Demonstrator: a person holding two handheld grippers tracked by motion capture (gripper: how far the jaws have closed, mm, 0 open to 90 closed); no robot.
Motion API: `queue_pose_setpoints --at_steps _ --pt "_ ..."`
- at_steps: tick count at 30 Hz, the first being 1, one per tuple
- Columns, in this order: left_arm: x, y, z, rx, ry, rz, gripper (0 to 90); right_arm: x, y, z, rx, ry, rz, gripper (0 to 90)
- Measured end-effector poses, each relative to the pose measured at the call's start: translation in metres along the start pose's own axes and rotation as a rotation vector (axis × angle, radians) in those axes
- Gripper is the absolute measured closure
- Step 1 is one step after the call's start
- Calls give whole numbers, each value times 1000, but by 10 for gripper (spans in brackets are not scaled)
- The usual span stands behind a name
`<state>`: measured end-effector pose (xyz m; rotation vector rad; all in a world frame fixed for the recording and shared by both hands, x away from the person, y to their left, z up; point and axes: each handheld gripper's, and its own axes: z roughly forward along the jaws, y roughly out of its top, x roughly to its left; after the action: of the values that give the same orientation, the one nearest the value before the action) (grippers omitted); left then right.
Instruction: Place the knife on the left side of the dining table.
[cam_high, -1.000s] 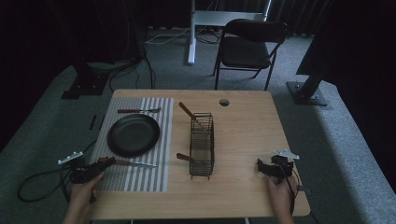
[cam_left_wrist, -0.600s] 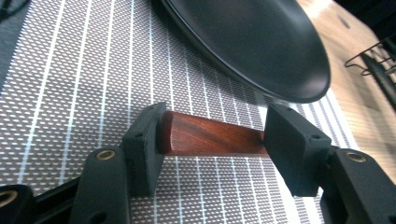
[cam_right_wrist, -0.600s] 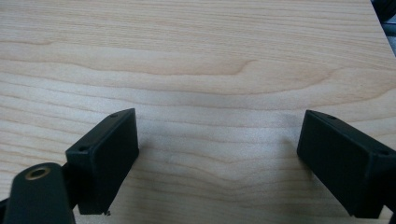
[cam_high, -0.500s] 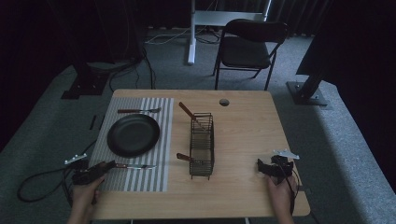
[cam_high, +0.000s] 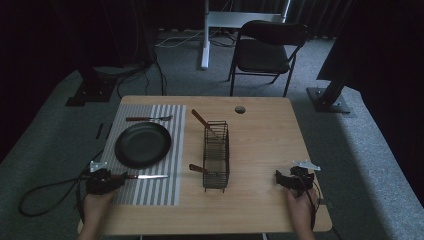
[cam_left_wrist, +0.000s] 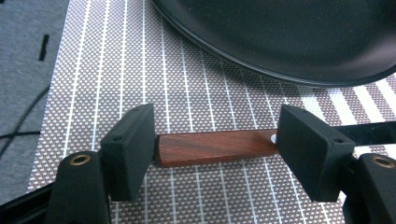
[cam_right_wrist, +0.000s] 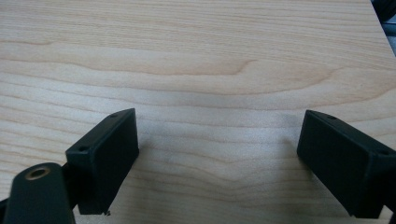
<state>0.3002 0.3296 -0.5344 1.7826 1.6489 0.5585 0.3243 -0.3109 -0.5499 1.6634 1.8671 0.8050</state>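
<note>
While its jaws stand apart, the left hand-held gripper (cam_left_wrist: 215, 149) straddles a knife (cam_left_wrist: 217, 148) handle, seemingly untouched. The right hand-held gripper (cam_right_wrist: 217, 163) gapes over bare table (cam_right_wrist: 196, 56).

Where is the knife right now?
In the high view the knife lies on the striped placemat at the table's left, just in front of the black plate. Its wooden handle sits between the open left gripper's fingers.

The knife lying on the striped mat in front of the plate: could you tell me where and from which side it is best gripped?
Grip the knife by its wooden handle, coming from the left end, low over the mat. It lies flat with the blade pointing right, and the handle is thicker and blunt. The left hand-held gripper already has its open jaws at the handle's two ends; turning them across the handle's sides would probably hold better.
</note>
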Motion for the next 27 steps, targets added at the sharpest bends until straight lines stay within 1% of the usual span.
queue_pose_setpoints --at_steps 1,2,5,6,9,10,13,14,15,16,17,19,20,21,22,24,25,26,27 --pt "0 0 0 0 0 0 298 0 0 0 0 0 0 116" --pt "-1 0 -1 -4 9 5 298 0 0 0 0 0 0 116" --pt "-2 0 -2 -13 6 2 298 0 0 0 0 0 -1 116" --pt "-2 0 -6 -26 1 -1 298 0 0 0 0 0 0 116" --pt "-2 0 -6 -26 1 -1 297 0 0 0 0 0 0 116" --pt "-6 -2 -15 -43 -42 17 285 0 0 0 0 0 0 116" --pt "-8 -5 -19 -44 -56 22 277 0 0 0 1 0 0 116" --pt "-9 -7 -19 -40 -63 15 256 0 0 0 0 0 0 116" --pt "-9 -8 -20 -38 -66 11 216 0 0 0 0 0 -1 116" --pt "-8 -10 -21 -38 -69 10 195 0 0 0 0 0 0 116" --pt "-9 -12 -22 -38 -67 8 194 0 0 0 0 0 1 116" --pt "-9 -14 -23 -35 -69 11 137 0 0 0 1 0 0 116" --pt "-9 -16 -25 -31 -64 13 137 0 0 0 0 0 0 116" --pt "-9 -18 -27 -37 -68 11 108 0 0 0 0 0 -1 116" --pt "-10 -21 -29 -42 -68 7 108 0 0 0 0 0 0 116" --pt "-11 -25 -31 -51 -55 12 97 0 0 0 1 0 0 116" --pt "-12 -27 -32 -38 -53 15 65 0 0 0 1 0 0 116" --pt "-12 -28 -32 -32 -46 16 3 0 0 0 1 0 0 116" --pt "-12 -30 -32 -32 -41 22 2 0 0 0 1 0 0 116"
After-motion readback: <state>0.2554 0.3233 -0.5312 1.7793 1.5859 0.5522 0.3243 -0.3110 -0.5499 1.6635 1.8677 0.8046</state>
